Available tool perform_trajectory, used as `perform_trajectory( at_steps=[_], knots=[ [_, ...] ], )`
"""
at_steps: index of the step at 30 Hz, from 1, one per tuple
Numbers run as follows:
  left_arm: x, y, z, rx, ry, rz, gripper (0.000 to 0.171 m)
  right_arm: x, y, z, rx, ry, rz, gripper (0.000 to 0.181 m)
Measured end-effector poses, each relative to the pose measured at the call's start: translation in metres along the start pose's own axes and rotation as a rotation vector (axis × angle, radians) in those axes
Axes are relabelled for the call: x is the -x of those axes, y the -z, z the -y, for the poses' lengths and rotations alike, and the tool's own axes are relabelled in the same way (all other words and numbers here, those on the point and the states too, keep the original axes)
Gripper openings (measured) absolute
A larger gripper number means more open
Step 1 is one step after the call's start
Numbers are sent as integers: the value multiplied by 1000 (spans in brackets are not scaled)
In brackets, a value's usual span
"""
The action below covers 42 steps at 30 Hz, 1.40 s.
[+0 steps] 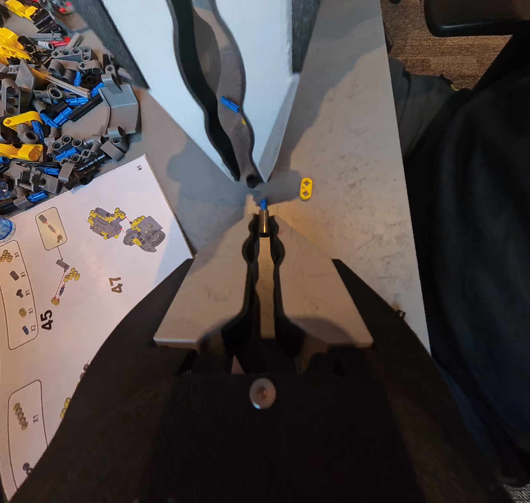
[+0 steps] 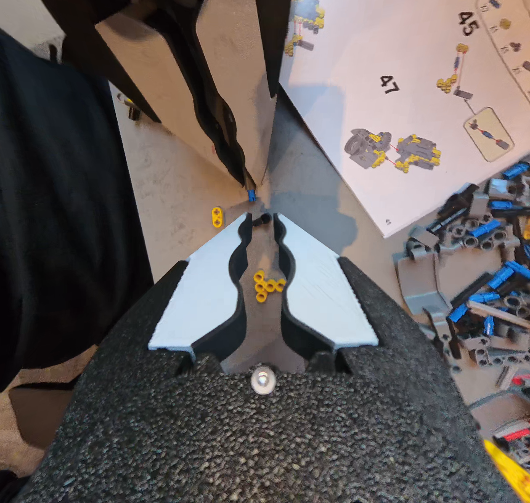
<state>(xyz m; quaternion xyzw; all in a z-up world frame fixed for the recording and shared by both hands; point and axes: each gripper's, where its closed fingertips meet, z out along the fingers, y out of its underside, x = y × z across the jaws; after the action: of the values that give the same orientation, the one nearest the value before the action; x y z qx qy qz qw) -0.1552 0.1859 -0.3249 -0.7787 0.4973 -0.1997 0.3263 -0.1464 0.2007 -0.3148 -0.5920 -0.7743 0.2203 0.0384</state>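
My left gripper [image 1: 263,220] is shut on a dark grey sleeve [image 1: 263,224]. A blue pin [image 1: 263,202] sticks out of the sleeve's front end. My right gripper [image 2: 262,217] is shut on a small black piece [image 2: 262,219] at its tips. The two grippers face each other tip to tip just above the table, with the blue pin [image 2: 251,195] a short gap from the black piece [image 1: 251,181]. The left gripper [image 2: 252,186] comes down from the top of the right wrist view. The right gripper [image 1: 253,179] comes down from the top of the left wrist view.
A yellow two-hole link [image 1: 306,189] lies on the grey table [image 1: 344,145] beside the tips. A yellow T-shaped piece [image 2: 266,285] and a loose blue pin [image 1: 229,103] lie under the right gripper. An open instruction booklet [image 2: 401,88] and a pile of parts [image 2: 487,274] sit alongside. A person's dark clothing [image 1: 473,231] is at the table edge. Only a small space, under 4 cm, lies between the two pairs of fingers.
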Motion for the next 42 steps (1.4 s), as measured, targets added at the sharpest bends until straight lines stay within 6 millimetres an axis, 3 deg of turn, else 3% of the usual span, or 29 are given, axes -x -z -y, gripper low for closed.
perform_trajectory(
  at_steps=[4,9,19,33,42],
  knots=[
    [0,0,0,1,-3,8,3,-3,8,-9,-72,-22,-41,14],
    [1,0,0,1,5,7,3,-4,3,-11,-116,-29,-97,14],
    [2,-1,1,-1,4,16,3,4,11,-7,-176,40,-136,18],
    [3,-1,1,1,11,22,3,0,-7,-13,-129,148,-126,18],
    [5,-4,4,0,16,32,3,-2,-5,-8,-165,149,-112,18]
  ],
)
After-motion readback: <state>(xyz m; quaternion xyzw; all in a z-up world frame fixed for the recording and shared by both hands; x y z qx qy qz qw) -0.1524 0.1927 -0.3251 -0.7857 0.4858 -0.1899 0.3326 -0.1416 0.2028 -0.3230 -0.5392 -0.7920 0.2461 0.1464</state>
